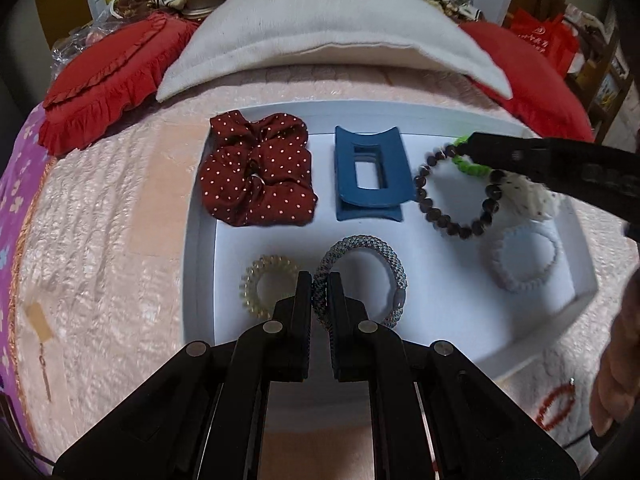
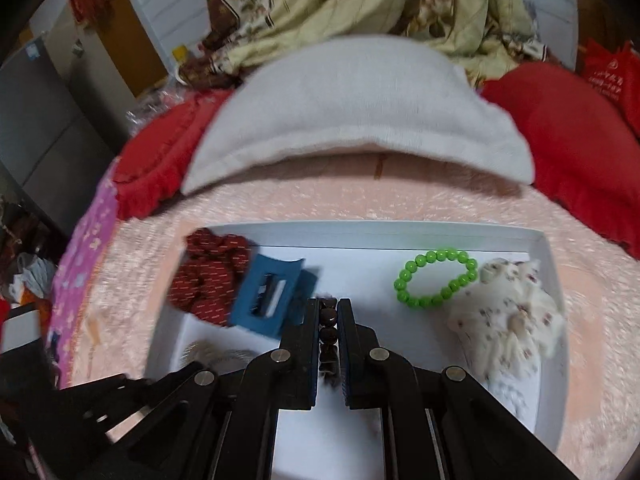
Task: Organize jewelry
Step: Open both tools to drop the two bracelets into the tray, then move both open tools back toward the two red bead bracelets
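Nearest the lens in the left wrist view, the left gripper (image 1: 320,280) has its jaws drawn narrow on the rim of a grey-blue braided hair tie (image 1: 362,280), which lies on the floor of a shallow white tray (image 1: 200,240) toward the tray's near edge. Just left of that tie, apart from it, lies a clear coiled hair tie (image 1: 264,286).

Far row of the tray, left to right: a dark red polka-dot scrunchie (image 1: 256,168) at the far-left corner; a blue rectangular hair claw (image 1: 370,172) beside it; a dark beaded bracelet (image 1: 452,192); a green beaded bracelet (image 2: 436,278) near the far edge; and a cream speckled scrunchie (image 2: 508,316) against the right edge. A pale blue hair tie (image 1: 520,260) lies close in front of the cream scrunchie, toward the near-right corner.

The right gripper (image 2: 329,308) is closed on the dark beaded bracelet; in the right wrist view a column of its beads shows pinched between the two fingers. Whether the bracelet rests on the tray floor cannot be told.

The tray sits on a pink quilted bedspread (image 1: 120,240). A red beaded bracelet (image 1: 556,406) lies on the bedspread outside the tray's near-right corner. Beyond the tray's far edge lie a white pillow (image 1: 332,40) and red ruffled cushions (image 1: 108,80).
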`<state>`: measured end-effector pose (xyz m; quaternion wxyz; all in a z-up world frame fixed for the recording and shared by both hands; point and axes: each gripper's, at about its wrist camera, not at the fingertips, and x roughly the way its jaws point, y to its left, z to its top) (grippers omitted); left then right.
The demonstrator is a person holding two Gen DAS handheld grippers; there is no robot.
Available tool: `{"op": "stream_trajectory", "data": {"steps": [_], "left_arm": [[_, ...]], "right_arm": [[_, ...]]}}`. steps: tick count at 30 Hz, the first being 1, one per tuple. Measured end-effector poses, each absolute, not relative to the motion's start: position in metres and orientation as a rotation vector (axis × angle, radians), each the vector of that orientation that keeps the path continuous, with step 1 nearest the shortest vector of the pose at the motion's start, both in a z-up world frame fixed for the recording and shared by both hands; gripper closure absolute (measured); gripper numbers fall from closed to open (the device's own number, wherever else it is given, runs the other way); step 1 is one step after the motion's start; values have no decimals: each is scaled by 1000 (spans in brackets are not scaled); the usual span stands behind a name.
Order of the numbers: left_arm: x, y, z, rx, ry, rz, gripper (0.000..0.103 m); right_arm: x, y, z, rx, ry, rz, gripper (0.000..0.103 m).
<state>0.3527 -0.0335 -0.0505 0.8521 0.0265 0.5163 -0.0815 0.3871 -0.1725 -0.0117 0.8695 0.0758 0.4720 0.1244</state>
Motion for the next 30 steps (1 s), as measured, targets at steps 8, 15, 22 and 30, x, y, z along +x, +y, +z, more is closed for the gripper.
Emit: {"op": "stream_trajectory", "data": {"steps": [8,15,22,30], "left_arm": [[358,-29,-50,-2,1100,-202,88],[333,-12,-25,-89,1092,-233,73],[261,23,14,-133,1024,-183,71],[171,44,-5,-156,1030,-124,69]], "right_arm": [[410,-196,-24,165,1025,168,69],[365,-207,13,63,941,114,59],[261,-202,12,-21,910,188,59],[154,-255,-22,169,904,113,59]]}}
